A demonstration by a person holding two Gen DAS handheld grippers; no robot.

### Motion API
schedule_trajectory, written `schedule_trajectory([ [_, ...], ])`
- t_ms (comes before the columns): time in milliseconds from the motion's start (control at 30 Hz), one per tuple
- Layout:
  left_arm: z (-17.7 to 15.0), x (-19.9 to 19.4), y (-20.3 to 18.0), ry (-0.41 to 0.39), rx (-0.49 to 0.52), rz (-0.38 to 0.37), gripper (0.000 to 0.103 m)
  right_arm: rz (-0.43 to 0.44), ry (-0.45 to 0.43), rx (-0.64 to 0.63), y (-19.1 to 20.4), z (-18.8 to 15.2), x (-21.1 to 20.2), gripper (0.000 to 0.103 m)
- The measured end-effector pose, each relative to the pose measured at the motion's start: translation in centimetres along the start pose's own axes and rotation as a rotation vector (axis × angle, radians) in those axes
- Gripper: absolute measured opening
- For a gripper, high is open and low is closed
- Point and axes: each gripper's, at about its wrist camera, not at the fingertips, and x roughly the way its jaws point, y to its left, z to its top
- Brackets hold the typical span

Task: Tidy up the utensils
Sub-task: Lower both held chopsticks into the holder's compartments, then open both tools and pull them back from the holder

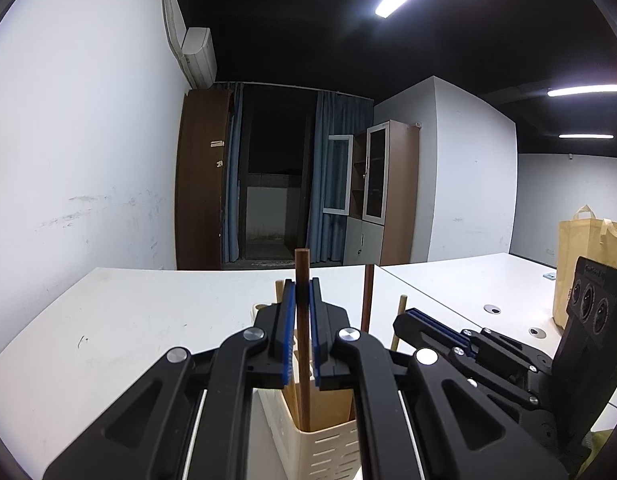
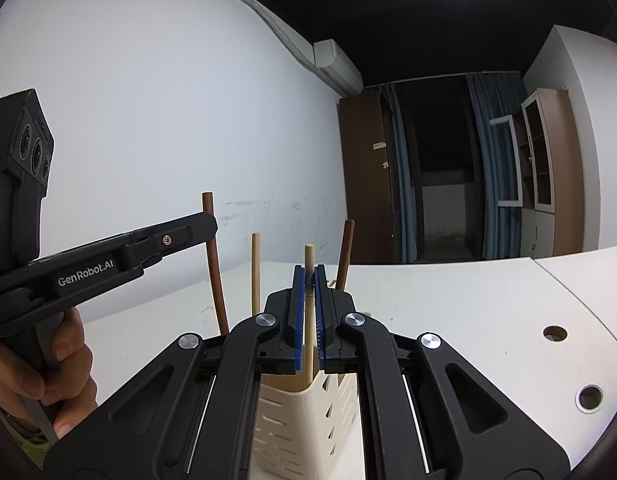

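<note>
Left hand-held gripper pinches a dark chopstick, right hand-held gripper a pale chopstick, both over the holder; best lowered straight before letting go.

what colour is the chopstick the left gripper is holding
Dark reddish brown. The chopstick shows best in the left wrist view, clamped in the left gripper.

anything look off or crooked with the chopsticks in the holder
Slightly. The four sticks are not paired: the dark chopstick in the left gripper and the other dark chopstick lean apart, and the two light ones stand between them. The cream holder stands upright; nothing is spilled or broken.
</note>
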Motion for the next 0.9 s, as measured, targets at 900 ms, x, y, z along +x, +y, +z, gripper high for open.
schedule_trajectory([
  [900, -0.4, -3.1, 1.3, 0.104, -0.038, 0.047, 0.029, -0.064, 0.184, 0.057, -0.5, -0.3, -3.0, 0.032],
])
